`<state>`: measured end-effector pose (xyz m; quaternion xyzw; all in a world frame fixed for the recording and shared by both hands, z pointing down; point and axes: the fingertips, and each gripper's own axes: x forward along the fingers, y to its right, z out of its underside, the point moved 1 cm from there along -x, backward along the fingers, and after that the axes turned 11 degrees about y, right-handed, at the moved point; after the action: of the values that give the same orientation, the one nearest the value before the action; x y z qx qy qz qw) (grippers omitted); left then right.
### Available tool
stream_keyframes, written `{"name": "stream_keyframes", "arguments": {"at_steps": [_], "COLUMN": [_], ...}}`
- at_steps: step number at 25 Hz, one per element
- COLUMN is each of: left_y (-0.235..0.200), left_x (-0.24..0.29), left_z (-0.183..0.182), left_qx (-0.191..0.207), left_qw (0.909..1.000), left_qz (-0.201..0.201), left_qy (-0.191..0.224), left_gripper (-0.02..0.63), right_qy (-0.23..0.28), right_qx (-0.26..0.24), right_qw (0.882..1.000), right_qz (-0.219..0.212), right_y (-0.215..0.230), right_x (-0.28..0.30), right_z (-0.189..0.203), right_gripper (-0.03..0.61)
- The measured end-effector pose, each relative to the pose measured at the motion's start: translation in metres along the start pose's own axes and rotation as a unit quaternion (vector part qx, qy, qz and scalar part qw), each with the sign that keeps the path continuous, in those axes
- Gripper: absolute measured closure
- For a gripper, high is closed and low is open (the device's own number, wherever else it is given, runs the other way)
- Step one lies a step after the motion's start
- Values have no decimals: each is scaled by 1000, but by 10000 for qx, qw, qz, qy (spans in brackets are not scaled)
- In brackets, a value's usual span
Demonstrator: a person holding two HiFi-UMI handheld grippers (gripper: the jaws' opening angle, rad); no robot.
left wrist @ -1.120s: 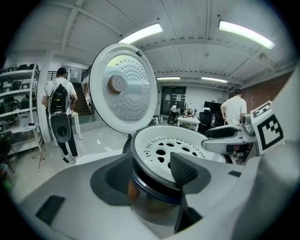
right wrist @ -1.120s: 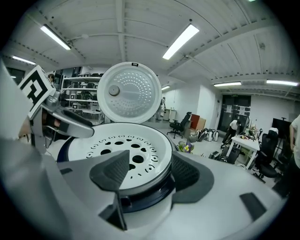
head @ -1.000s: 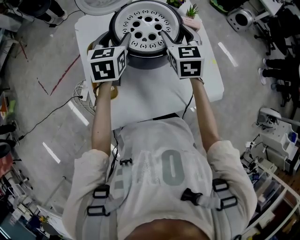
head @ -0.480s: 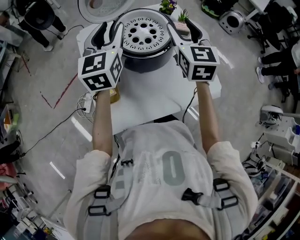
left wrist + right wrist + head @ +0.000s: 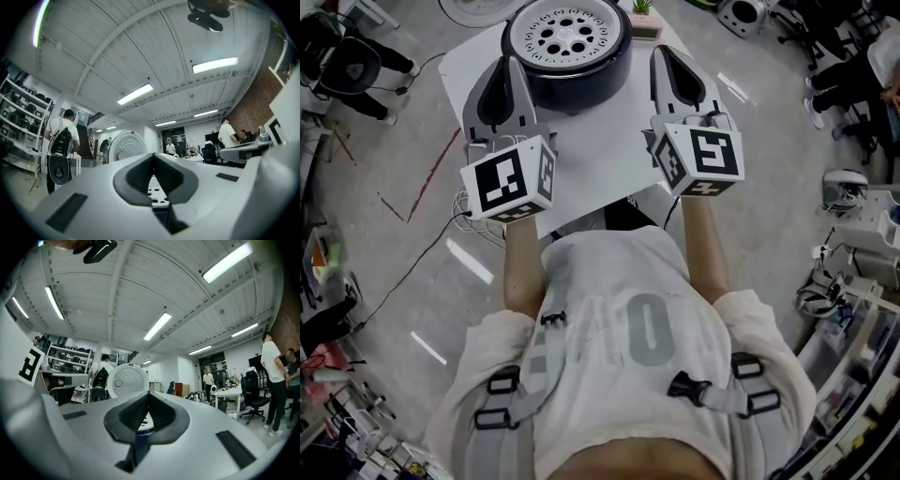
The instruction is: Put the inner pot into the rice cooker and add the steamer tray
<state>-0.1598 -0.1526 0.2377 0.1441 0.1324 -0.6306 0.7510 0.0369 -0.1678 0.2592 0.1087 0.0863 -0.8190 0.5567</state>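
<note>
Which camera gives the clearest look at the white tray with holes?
The head view: the steamer tray shows almost whole from above, sitting in the rice cooker. Each gripper view shows only a sliver of it past shut jaws.

Left gripper (image 5: 500, 70) and right gripper (image 5: 668, 56) just closed, empty.

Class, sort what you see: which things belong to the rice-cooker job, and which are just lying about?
Job in hand:
rice cooker
steamer tray, seated in its top
open lid

Lying about:
potted plant
office chair
</note>
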Motion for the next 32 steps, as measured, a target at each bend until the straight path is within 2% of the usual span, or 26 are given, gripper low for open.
{"name": "stream_keyframes", "arguments": {"at_steps": [5,8,12,19,32], "left_y": [10,14,16,20,21], "left_x": [-38,-55,-68,-77,-71], "left_z": [21,34,35,49,51], "left_qx": [-242,-207,-193,-225,-294], "left_qw": [9991,9980,9975,9962,9959], "left_qz": [-44,9,91,172,257], "left_qy": [-344,-592,-679,-824,-821], "left_gripper": [592,592,592,592,592], "right_qy": [-492,-767,-984,-1036,-1052], "right_qx": [2,-2,-89,-188,-303], "right_qw": [9988,9970,9951,9944,9940], "right_qz": [60,17,-24,-17,68], "right_y": [-9,-17,-25,-27,-21], "right_x": [-50,-74,-89,-91,-91], "right_z": [37,55,64,66,61], "right_gripper": [574,574,574,574,574]}}
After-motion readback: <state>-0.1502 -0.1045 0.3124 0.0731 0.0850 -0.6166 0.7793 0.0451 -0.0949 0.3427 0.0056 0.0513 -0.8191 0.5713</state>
